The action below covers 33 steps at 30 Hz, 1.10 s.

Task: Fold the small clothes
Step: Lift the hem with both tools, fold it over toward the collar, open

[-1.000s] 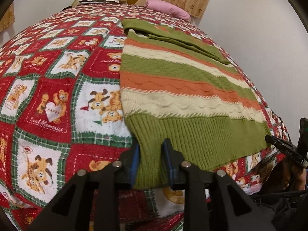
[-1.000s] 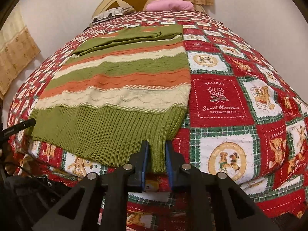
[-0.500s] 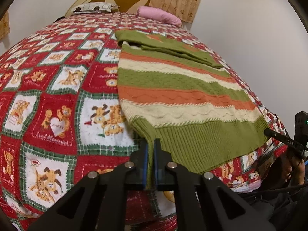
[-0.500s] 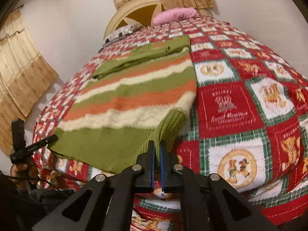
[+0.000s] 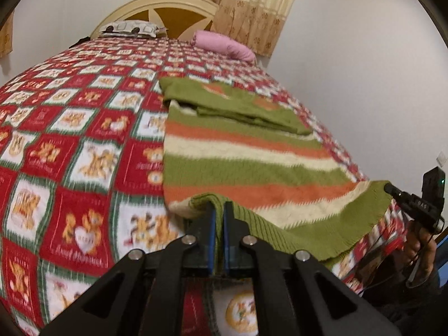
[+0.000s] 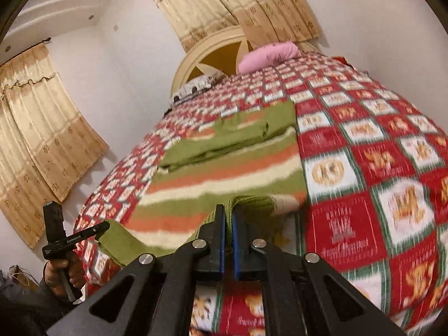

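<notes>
While the striped sweater [image 5: 252, 162] lies flat on the bed [image 5: 84, 145], its green bottom edge is lifted up at both near corners. The left gripper [image 5: 219, 218] has its jaws squeezed together on the green ribbed hem at the sweater's left corner, and the cloth bunches up over the blue pads [image 5: 212, 238]. The right gripper [image 6: 228, 224] has its jaws pressed tight on the hem at the other corner, with a thin strip of green cloth between them.

From the left wrist view, the sweater fills the middle and runs toward 1 o'clock. It has green, orange and cream stripes. Its sleeves [image 5: 238, 106] are folded across the top part, at about 12 o'clock from the left gripper. The hem hangs in a loose curve between the two corners. At 3 o'clock in this view, a hand [image 5: 420, 249] holds the black handle of the other gripper.

The bed has a red, green and white quilt with teddy bear pictures. At the far end, near 12 o'clock, a pink pillow [image 5: 224, 44] lies beside a patterned pillow [image 5: 128, 28], both in front of a rounded cream headboard [image 5: 156, 8]. Tan curtains [image 6: 42, 128] hang on the white walls.

Both views are a little blurry.
</notes>
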Tool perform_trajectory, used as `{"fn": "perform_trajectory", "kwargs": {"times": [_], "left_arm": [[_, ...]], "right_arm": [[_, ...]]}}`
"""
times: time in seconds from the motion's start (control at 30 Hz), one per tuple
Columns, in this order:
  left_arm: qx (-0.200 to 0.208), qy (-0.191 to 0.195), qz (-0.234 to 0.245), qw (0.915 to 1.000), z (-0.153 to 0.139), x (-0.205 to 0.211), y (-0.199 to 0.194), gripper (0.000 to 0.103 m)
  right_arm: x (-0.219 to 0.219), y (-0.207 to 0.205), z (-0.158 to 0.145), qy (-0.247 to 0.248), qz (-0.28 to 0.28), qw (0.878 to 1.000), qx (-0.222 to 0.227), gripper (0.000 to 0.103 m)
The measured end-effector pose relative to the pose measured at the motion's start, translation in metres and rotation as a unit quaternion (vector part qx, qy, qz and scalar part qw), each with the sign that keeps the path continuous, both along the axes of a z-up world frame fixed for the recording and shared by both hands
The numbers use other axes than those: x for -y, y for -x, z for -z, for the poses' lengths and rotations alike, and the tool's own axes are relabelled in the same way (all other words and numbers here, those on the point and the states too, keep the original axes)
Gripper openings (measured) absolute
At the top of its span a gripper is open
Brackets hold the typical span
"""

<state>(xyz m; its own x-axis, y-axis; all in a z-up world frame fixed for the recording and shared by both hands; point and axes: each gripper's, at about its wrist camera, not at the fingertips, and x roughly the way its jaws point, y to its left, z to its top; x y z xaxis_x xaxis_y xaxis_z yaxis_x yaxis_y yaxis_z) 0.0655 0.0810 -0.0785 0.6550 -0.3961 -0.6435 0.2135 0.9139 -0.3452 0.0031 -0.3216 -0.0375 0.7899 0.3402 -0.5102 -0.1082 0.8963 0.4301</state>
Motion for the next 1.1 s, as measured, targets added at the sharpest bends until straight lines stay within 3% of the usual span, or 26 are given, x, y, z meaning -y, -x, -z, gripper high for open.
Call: {"fn": "perform_trajectory", "kwargs": {"times": [0.13, 0.53, 0.73, 0.93, 1.1], "left_arm": [[0.003, 0.039, 0.001, 0.9992, -0.011, -0.005, -0.018, 0.004], [0.04, 0.057, -0.009, 0.9976, -0.045, -0.015, -0.071, 0.004], [0.043, 0.064, -0.016, 0.9969, -0.058, -0.017, -0.119, 0.004], [0.045, 0.044, -0.021, 0.9978, -0.068, -0.011, -0.176, 0.004], [0.004, 0.005, -0.023, 0.9997, -0.038, -0.001, -0.234, 0.004]], "right_arm": [[0.0, -0.018, -0.018, -0.009, -0.003, 1.0, 0.028, 0.003], [0.008, -0.073, -0.056, -0.026, -0.008, 0.998, 0.062, 0.003], [0.015, -0.116, -0.072, -0.03, -0.007, 0.998, 0.062, 0.003], [0.027, -0.182, -0.074, -0.022, 0.011, 0.999, 0.038, 0.003], [0.043, -0.246, -0.036, -0.026, 0.037, 0.999, -0.027, 0.003]]}}
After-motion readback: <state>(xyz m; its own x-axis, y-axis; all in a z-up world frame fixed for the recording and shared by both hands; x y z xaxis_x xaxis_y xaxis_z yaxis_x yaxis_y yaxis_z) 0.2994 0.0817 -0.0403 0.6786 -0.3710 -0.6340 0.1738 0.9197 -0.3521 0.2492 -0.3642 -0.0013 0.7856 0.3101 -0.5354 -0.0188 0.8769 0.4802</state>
